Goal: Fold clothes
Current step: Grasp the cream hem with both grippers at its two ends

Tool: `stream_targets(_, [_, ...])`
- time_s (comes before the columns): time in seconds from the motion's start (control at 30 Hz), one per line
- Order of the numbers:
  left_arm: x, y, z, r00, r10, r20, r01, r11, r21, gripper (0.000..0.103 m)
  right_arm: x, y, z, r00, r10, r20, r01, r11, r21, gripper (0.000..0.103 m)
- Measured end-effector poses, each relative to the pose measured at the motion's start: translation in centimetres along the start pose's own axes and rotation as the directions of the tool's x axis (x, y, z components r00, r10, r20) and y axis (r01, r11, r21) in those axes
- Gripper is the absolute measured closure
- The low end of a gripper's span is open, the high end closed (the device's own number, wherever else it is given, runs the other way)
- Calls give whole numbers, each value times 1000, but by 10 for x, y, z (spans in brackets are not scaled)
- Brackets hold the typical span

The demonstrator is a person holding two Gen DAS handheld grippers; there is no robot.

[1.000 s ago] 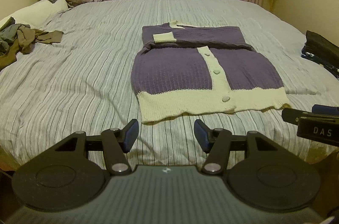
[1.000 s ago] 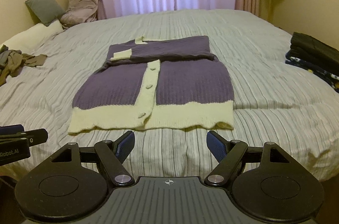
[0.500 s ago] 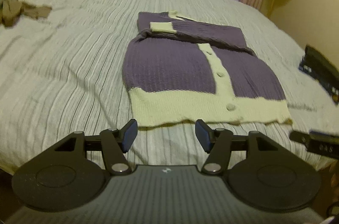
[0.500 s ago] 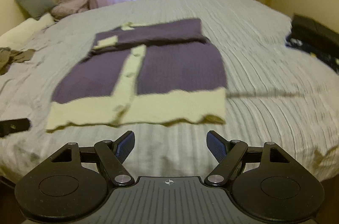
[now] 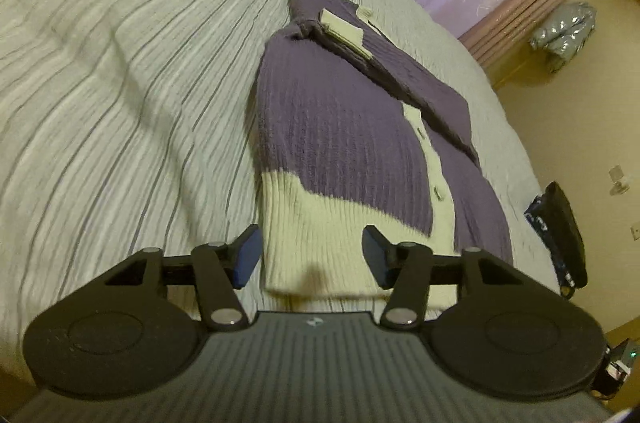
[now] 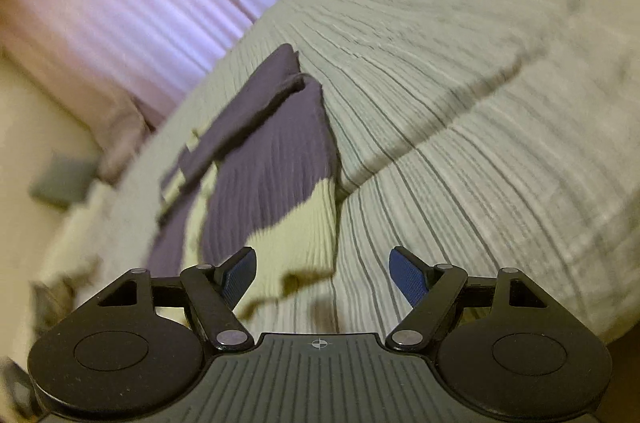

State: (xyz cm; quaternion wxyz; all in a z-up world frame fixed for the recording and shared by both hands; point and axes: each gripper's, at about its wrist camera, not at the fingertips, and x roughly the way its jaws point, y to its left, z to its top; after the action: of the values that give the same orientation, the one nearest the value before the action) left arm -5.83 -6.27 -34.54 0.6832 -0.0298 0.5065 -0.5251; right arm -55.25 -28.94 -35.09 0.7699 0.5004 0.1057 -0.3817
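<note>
The left claw [image 5: 312, 259] was spread wide, its two blue-padded fingers [image 5: 246, 255] well apart with nothing between them. Its wrist was rolled, so the left wrist view sat tilted, and the claw pointed forward and down. The black linkage arms and round pivot housings on both sides were symmetric and fully in frame.

The right claw [image 6: 322, 277] was likewise spread wide, its blue pads [image 6: 408, 277] set far apart and holding nothing. Its wrist was rolled the opposite way and pitched down; the right wrist view was smeared, probably from fast motion, so the exact angle could not be judged.
</note>
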Motion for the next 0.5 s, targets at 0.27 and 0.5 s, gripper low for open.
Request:
stream_targets(0.27, [32, 27, 17, 998, -68, -5, 67, 995, -73, 59, 41, -10, 32, 989, 117, -95, -114, 993, 44, 26])
stream_targets(0.5, [49, 33, 27, 986, -164, -29, 162, 984, -81, 60, 83, -21, 55, 968, 193, -163, -183, 980, 75, 43])
